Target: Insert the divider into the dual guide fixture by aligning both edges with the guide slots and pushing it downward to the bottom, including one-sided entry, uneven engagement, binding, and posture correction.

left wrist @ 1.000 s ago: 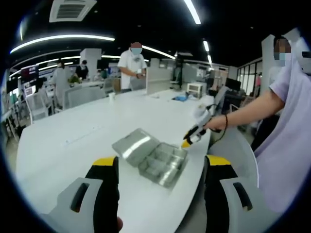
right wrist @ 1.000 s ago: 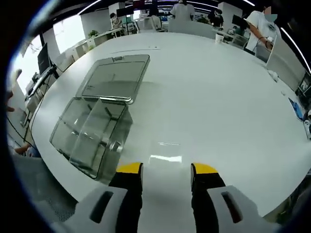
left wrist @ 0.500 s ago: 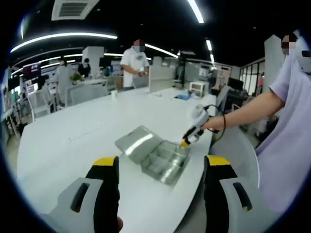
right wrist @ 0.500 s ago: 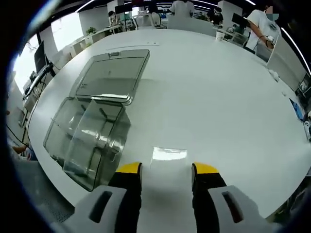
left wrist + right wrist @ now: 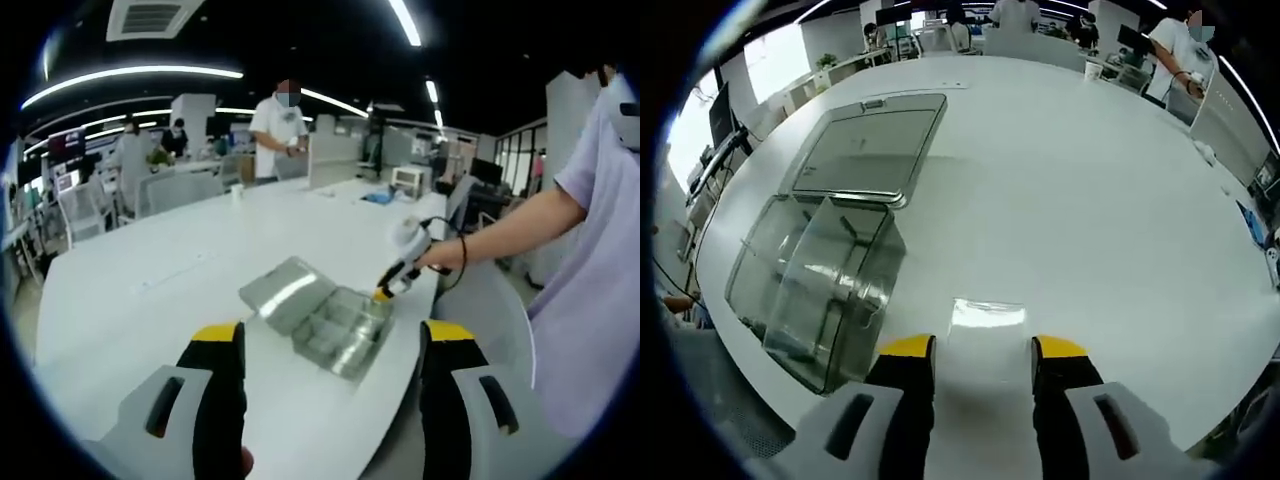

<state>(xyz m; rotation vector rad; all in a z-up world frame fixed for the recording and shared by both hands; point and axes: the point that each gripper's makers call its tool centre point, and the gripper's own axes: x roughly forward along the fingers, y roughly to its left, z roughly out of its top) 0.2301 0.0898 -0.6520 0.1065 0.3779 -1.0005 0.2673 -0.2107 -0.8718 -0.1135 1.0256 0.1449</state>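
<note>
On white table, clear box (divider indistinct); both claws, left claw & right claw, released, empty.

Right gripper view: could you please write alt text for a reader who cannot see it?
A clear plastic box with inner dividers sits near the edge of a white table, its hinged lid lying open flat behind it. The right gripper, yellow-tipped jaws apart and holding nothing, points at the bare tabletop beside the box.

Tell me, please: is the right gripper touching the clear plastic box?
Apart. In the right gripper view, the right gripper is open and the white table shows between its yellow-tipped fingers and the clear plastic box.
</note>
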